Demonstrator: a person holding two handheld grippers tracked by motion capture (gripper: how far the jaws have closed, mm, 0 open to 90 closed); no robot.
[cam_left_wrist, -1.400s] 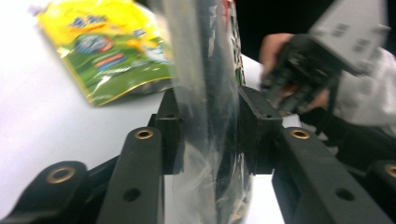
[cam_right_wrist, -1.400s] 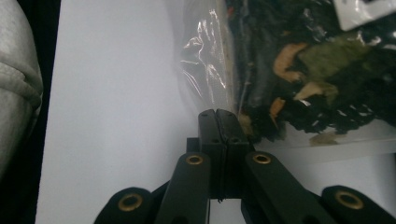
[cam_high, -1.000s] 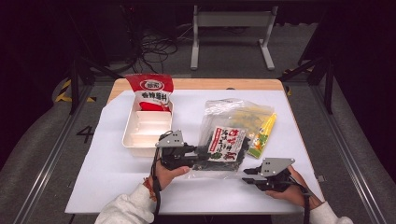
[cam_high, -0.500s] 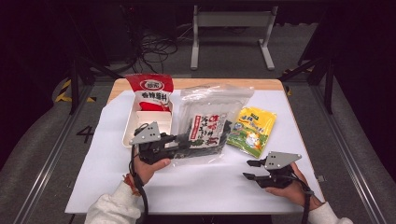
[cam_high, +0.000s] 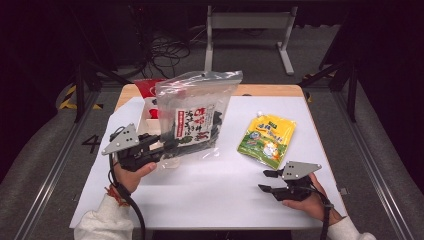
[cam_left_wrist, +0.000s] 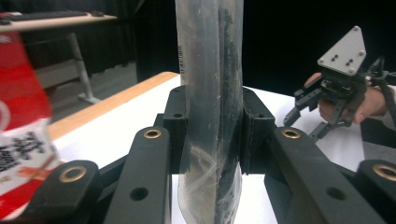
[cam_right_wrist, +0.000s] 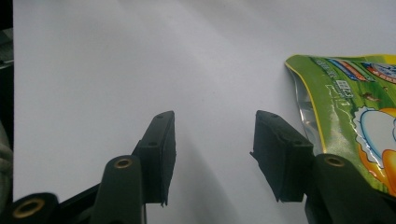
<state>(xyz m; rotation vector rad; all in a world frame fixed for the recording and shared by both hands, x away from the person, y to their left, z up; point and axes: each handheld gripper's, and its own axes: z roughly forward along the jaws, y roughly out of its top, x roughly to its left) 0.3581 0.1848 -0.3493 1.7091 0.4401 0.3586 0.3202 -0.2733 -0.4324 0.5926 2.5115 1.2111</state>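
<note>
Clear bag (cam_high: 196, 116) held upright above the table's (cam_high: 215, 185) left half, long axis near vertical, zip edge uppermost, leaning slightly right; its lower left corner sits in the left gripper (cam_high: 167, 147). Inside, a dark packet bears a white label with red and black East Asian writing, too small to read. Left gripper view: both pads clamped flat on the bag (cam_left_wrist: 211, 107), seen edge-on. Right gripper (cam_high: 267, 181) rests low at the table's near right, jaws apart, just opening, nothing between them. Green-yellow pouch (cam_high: 266, 139) lies flat just beyond it; pouch (cam_right_wrist: 359, 112) lettering illegible. Red bag (cam_high: 148, 87) stands behind.
</note>
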